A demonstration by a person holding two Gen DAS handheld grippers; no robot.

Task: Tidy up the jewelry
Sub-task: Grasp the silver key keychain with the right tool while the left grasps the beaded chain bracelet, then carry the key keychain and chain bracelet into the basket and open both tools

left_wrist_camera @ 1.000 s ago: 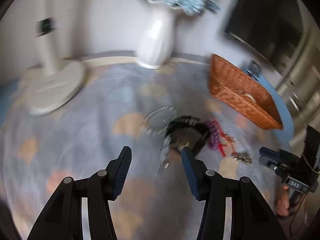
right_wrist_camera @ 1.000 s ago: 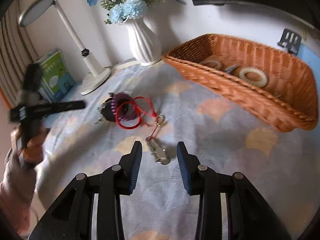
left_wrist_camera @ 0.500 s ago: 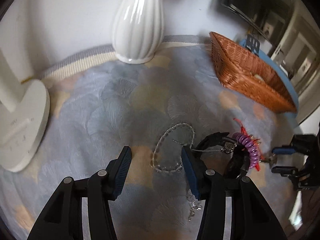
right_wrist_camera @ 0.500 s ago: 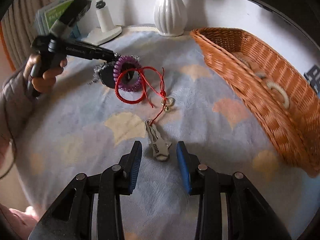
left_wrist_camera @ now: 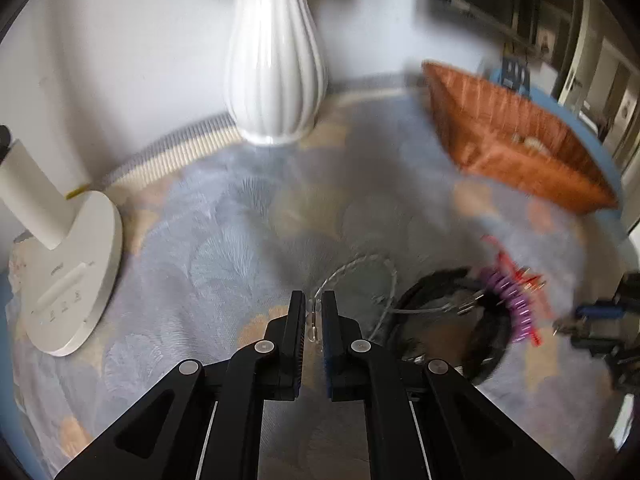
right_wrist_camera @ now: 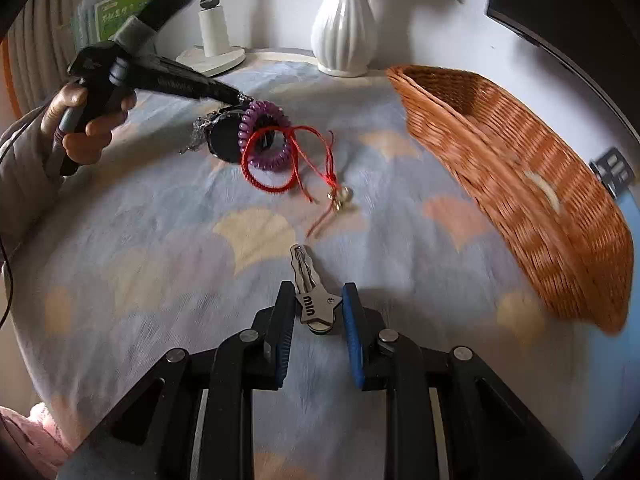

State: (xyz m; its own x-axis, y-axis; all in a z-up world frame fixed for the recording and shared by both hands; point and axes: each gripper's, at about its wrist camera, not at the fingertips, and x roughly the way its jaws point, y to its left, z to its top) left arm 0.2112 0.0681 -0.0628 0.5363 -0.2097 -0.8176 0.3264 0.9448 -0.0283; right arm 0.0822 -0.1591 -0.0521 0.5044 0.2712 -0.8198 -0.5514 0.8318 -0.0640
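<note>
My left gripper (left_wrist_camera: 313,300) is shut on the clear bead bracelet (left_wrist_camera: 360,270), pinching its near edge on the cloth. A black ring (left_wrist_camera: 440,312), a purple coil bracelet (left_wrist_camera: 510,300) and a red cord bracelet (left_wrist_camera: 516,272) lie just right of it. In the right wrist view my right gripper (right_wrist_camera: 316,292) is open, its fingers on either side of a silver key (right_wrist_camera: 310,292). The red cord bracelet (right_wrist_camera: 272,160), the purple coil (right_wrist_camera: 264,140) and a small gold charm (right_wrist_camera: 342,200) lie farther off. The left gripper (right_wrist_camera: 236,98) shows there beside the pile.
A wicker basket (right_wrist_camera: 540,200) holding a few pieces stands at the right and also shows in the left wrist view (left_wrist_camera: 516,152). A white vase (left_wrist_camera: 276,60) and a lamp base (left_wrist_camera: 68,280) stand at the back. Books (right_wrist_camera: 116,8) lean at the far left.
My left gripper has closed on the clear bead bracelet. My right gripper has moved forward so the key now lies between its open fingers.
</note>
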